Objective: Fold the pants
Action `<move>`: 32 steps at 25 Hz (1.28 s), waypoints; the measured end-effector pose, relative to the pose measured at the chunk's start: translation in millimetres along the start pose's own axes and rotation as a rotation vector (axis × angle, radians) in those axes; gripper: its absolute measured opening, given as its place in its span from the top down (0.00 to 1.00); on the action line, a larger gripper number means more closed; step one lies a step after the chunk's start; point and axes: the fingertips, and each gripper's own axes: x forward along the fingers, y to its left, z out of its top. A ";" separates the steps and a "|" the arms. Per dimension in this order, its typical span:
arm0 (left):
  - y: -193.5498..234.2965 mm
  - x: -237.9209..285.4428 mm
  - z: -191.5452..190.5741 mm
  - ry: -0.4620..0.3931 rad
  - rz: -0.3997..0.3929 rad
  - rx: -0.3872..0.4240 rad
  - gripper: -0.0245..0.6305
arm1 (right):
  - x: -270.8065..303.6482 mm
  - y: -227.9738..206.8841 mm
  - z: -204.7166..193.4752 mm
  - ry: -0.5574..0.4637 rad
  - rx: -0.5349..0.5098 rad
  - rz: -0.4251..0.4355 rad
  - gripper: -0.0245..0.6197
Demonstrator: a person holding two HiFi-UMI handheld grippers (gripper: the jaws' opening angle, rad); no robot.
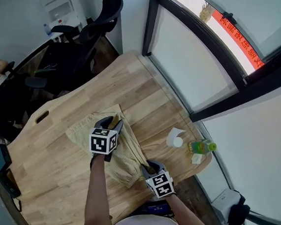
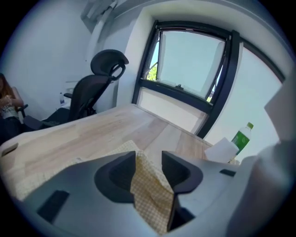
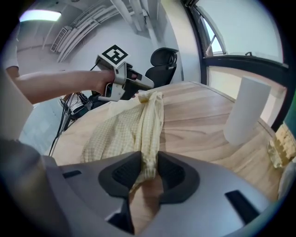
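Jaws first: on the right gripper (image 3: 149, 162), at the bottom of the head view, they stand close on either side of a bunched edge of the pants (image 1: 129, 148). The cloth fills the narrow gap and brushes both pads, but it doesn't look squeezed. Just above it in that view, the left gripper (image 2: 149, 159) has its jaws parted. A strip of cloth lies between them against one pad, with a clear gap to the other.

The pants lie in a loose, partly doubled heap on the wooden table (image 1: 56, 165), centre frame, between the two grippers. They are thin, pale yellow, finely checked fabric. From here I'd judge them light, limp and quick to sag or wrinkle, so best pinched at corners or along a folded edge, both ends together.

Farther right stand a white roll (image 1: 176, 137) and a green bottle (image 1: 202, 146), its label unreadable. A red banner (image 1: 236, 37) beyond the window at upper right carries characters too blurred to read.
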 end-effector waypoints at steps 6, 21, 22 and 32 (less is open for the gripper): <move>50.2 -34.7 -16.5 0.010 0.134 -0.044 0.69 | 1.9 -0.4 -0.2 0.002 0.006 -0.003 0.80; 56.5 -1.6 2.9 -0.110 0.121 -0.191 0.82 | -0.8 0.8 0.6 -0.005 0.006 0.046 0.82; 57.9 -3.9 11.0 -0.155 0.131 -0.206 0.82 | -1.6 0.0 1.0 -0.004 0.008 0.046 0.82; 62.7 -26.2 39.4 -0.326 0.185 -0.196 0.62 | -13.1 -10.7 11.2 -0.024 -0.024 0.050 0.81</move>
